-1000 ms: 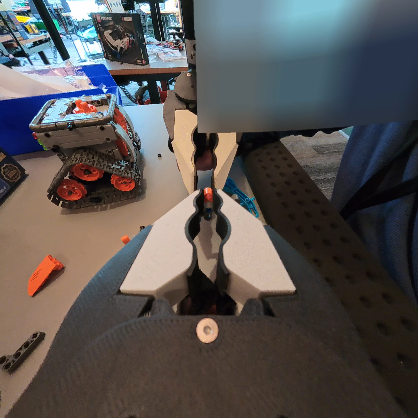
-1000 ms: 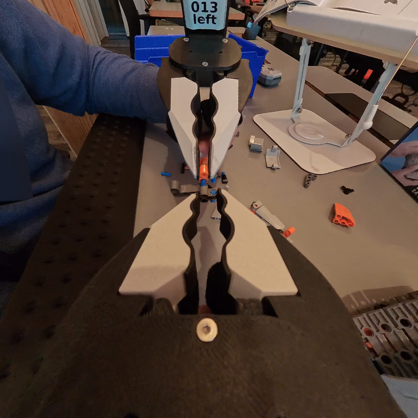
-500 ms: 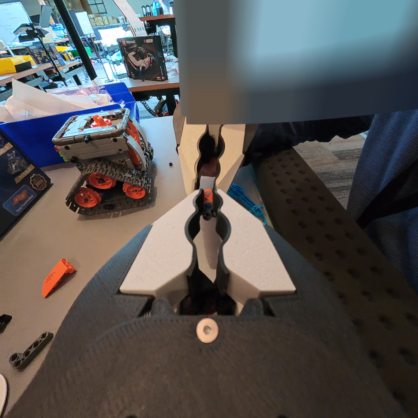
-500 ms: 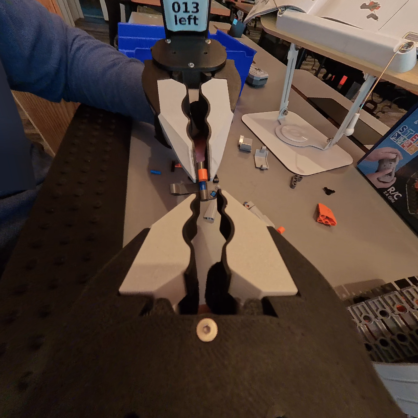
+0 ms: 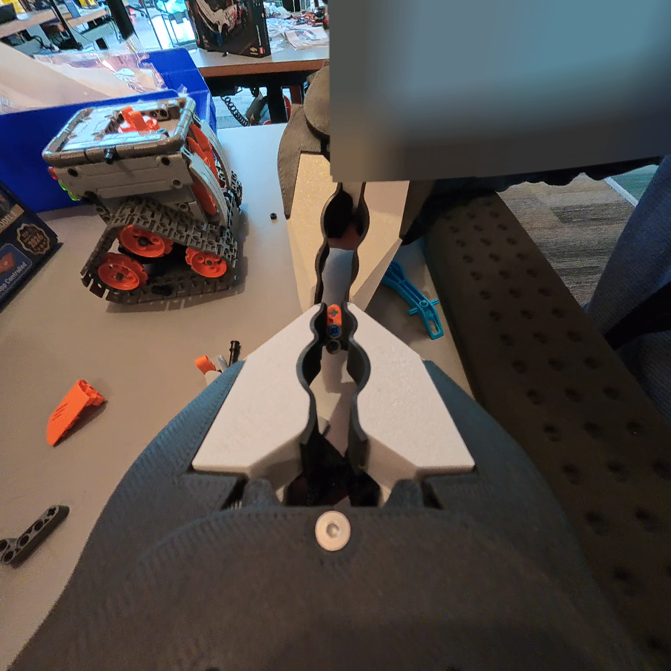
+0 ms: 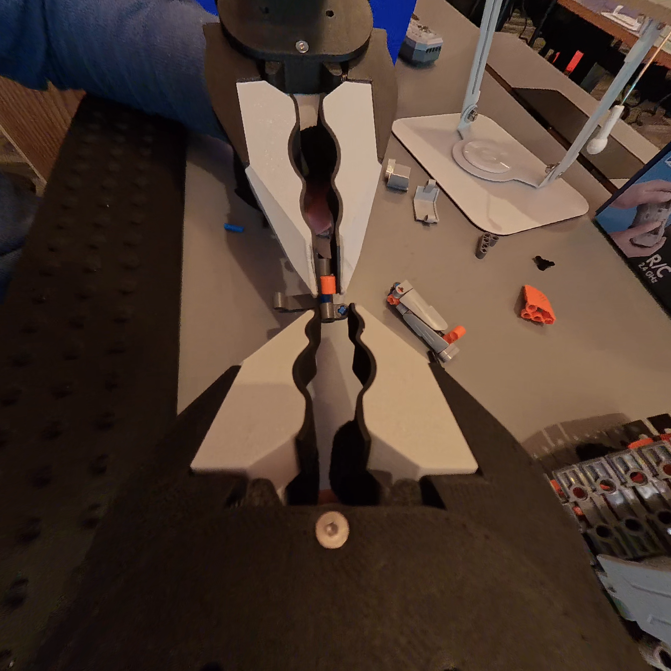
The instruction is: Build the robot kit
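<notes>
My left gripper (image 5: 334,319) is shut on a small stack of building parts: an orange bush (image 5: 334,314) over a blue pin (image 5: 334,330). My right gripper (image 6: 332,312) is shut on a grey angled beam (image 6: 290,302) whose arm sticks out to the left. The two grippers meet tip to tip above the grey table (image 6: 472,345). In the right wrist view the left gripper (image 6: 326,287) comes down from above, and its orange bush (image 6: 326,284) and blue pin touch the end of the grey beam. In the left wrist view the right gripper (image 5: 334,298) faces me.
A grey tracked vehicle model (image 5: 156,203) with orange wheels stands at left before a blue bin (image 5: 25,138). Loose parts lie about: an orange panel (image 5: 72,406), a black beam (image 5: 32,526), a grey-orange subassembly (image 6: 421,319). A white stand base (image 6: 490,170) sits at right, a black studded mat (image 6: 90,290) at left. Both grippers' tips are close together, under 4 cm apart.
Both grippers have stayed tip to tip with their parts touching. They have shifted together over the table, and the left gripper now looms larger and nearer in the right wrist view.
</notes>
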A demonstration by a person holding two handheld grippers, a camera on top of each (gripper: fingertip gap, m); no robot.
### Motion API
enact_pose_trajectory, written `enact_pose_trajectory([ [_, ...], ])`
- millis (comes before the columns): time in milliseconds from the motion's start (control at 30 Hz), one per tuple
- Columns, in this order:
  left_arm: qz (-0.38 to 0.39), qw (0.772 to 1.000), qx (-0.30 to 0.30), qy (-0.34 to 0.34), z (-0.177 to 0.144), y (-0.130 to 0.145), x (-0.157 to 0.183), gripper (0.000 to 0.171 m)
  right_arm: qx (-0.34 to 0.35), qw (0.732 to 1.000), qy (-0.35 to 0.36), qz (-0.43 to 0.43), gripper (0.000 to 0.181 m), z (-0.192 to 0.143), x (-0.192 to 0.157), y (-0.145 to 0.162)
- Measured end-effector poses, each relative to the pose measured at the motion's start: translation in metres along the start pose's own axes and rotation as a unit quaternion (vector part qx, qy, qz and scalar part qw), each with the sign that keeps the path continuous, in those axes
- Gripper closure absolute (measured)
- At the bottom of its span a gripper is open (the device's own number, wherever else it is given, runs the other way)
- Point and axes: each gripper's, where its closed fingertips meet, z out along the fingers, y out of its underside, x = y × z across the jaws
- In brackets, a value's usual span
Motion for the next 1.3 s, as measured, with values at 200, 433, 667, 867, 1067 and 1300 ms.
enact_pose_trajectory([
  [200, 0.0, 0.999, 0.034, -0.005, -0.005, -0.015, -0.005, 0.166, 0.056, 0.997, -0.016, 0.058, 0.169, -0.011, 0.006, -0.014],
  [433, 0.0, 0.998, 0.055, -0.003, -0.007, -0.025, -0.005, 0.165, 0.093, 0.993, -0.021, 0.07, 0.169, -0.017, 0.006, -0.025],
  [667, 0.007, 0.998, 0.062, -0.002, -0.007, -0.028, -0.004, 0.166, 0.094, 0.993, -0.019, 0.062, 0.169, -0.018, 0.004, -0.027],
  [867, 0.027, 1.0, 0.01, 0.003, 0.001, -0.01, -0.003, 0.166, 0.047, 0.997, -0.028, 0.059, 0.168, -0.011, 0.003, -0.009],
  [1067, 0.039, 0.997, -0.06, 0.03, 0.005, 0.015, 0.008, 0.166, -0.048, 0.998, -0.036, 0.018, 0.168, 0.007, -0.008, 0.022],
  [1300, 0.061, 0.991, -0.114, 0.032, 0.01, 0.034, 0.013, 0.166, -0.134, 0.989, -0.02, -0.054, 0.167, 0.015, -0.013, 0.048],
])
